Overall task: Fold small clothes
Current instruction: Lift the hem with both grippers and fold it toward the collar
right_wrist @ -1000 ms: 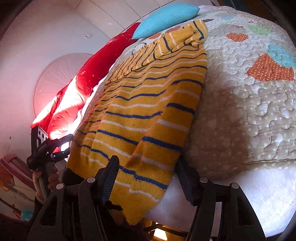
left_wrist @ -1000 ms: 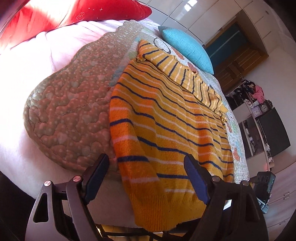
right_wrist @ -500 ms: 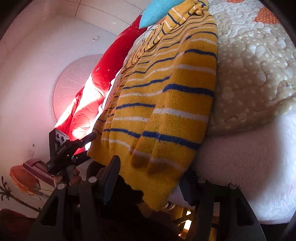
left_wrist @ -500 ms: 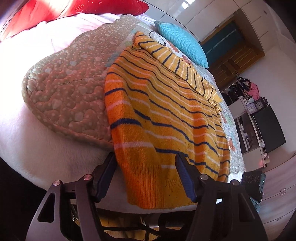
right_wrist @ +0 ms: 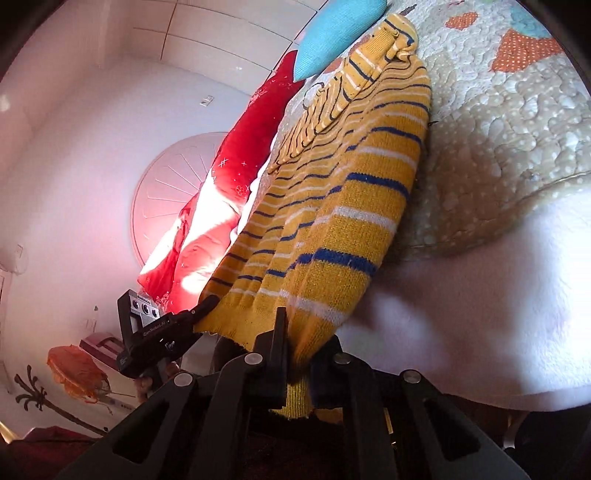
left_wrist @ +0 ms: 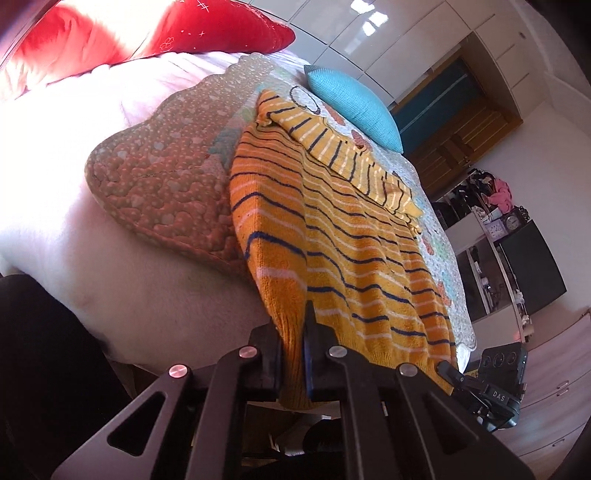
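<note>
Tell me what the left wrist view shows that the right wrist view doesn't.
Left wrist view only: a black cabinet with clocks on the shelf beside it, and wooden doors. Right wrist view only: a round white wall panel and an orange wall decoration. Both show the yellow knitted sweater with blue and white stripes, each tongs shut on its hem, the turquoise cushion and red pillow.

Yellow-orange striped knit sweater flat on bed, hem hanging off edge.

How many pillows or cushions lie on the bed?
2 visible. A turquoise knitted cushion lies on the quilt beyond the sweater's collar; a red pillow with white star embroidery lies at the bed's far left. Others may lie out of frame.
</note>
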Tool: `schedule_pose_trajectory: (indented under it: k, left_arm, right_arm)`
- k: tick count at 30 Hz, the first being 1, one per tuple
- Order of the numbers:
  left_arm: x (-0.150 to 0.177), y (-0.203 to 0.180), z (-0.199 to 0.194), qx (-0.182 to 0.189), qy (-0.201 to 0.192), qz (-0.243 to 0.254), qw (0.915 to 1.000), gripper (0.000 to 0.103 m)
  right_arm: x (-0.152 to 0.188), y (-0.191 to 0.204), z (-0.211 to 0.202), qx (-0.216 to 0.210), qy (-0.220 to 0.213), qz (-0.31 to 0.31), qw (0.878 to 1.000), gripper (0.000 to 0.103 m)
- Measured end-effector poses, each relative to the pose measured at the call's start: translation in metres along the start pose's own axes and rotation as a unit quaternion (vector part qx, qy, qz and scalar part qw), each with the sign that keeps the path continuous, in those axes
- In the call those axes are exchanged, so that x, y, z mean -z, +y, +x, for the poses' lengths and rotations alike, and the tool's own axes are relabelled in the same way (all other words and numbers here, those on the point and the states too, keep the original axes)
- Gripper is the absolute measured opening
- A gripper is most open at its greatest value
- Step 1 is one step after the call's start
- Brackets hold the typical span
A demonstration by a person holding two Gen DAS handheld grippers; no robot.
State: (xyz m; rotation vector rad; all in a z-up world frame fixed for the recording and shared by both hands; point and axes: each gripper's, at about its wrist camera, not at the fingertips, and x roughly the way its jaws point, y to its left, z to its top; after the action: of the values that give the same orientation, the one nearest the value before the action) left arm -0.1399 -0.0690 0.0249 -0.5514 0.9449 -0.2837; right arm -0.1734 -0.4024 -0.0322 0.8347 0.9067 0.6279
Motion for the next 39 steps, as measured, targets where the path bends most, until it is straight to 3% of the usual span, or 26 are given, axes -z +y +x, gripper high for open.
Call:
schedule_pose_trajectory:
  k: [6, 10, 13, 19, 23, 25, 28, 30, 33, 35, 37, 39]
  left_arm:
    - [-0.012, -0.008, -0.002, -0.006, -0.007, 0.016, 0.9998, 0.008]
    - [-0.052, -0.017, 0.000, 0.004, -0.030, 0.027, 0.9992, 0.008]
    - [-0.100, -0.032, 0.013, 0.005, -0.052, 0.044, 0.9977, 0.008]
    - [-0.208, -0.065, 0.090, -0.031, -0.056, 0.069, 0.9956, 0.008]
    - [-0.265, -0.062, 0.167, -0.088, -0.018, 0.066, 0.9938, 0.008]
    - [-0.282, -0.057, 0.200, -0.110, 0.010, 0.069, 0.9915, 0.009]
    - [-0.296, -0.044, 0.221, -0.090, 0.022, 0.039, 0.9950, 0.010]
    - [-0.306, -0.036, 0.226, -0.062, 0.021, 0.014, 0.9978, 0.010]
    - [-0.321, -0.023, 0.234, -0.027, 0.027, -0.024, 0.9990, 0.023]
    - [-0.329, -0.016, 0.235, -0.026, 0.013, -0.047, 0.9985, 0.046]
    - [-0.340, -0.008, 0.232, -0.027, -0.005, -0.066, 0.9974, 0.061]
    - [-0.348, 0.003, 0.228, -0.008, -0.009, -0.094, 0.9955, 0.062]
  right_arm:
    - [-0.018, 0.001, -0.001, -0.002, -0.004, -0.003, 1.000, 0.009]
    - [-0.064, 0.031, -0.011, -0.006, -0.019, -0.056, 0.998, 0.009]
    - [-0.117, 0.052, -0.008, 0.000, -0.038, -0.094, 0.995, 0.009]
    - [-0.237, 0.046, 0.036, 0.053, -0.068, -0.094, 0.992, 0.009]
    - [-0.296, 0.009, 0.084, 0.100, -0.053, -0.047, 0.992, 0.012]
    - [-0.316, -0.012, 0.098, 0.101, -0.050, -0.009, 0.994, 0.013]
    - [-0.336, -0.040, 0.107, 0.073, -0.058, 0.052, 0.994, 0.024]
    - [-0.349, -0.052, 0.108, 0.057, -0.071, 0.077, 0.993, 0.045]
    - [-0.367, -0.073, 0.105, 0.034, -0.101, 0.127, 0.986, 0.062]
    - [-0.375, -0.083, 0.102, 0.061, -0.122, 0.146, 0.980, 0.063]
    - [-0.381, -0.087, 0.102, 0.100, -0.125, 0.144, 0.976, 0.063]
    - [-0.384, -0.083, 0.100, 0.118, -0.121, 0.131, 0.977, 0.063]
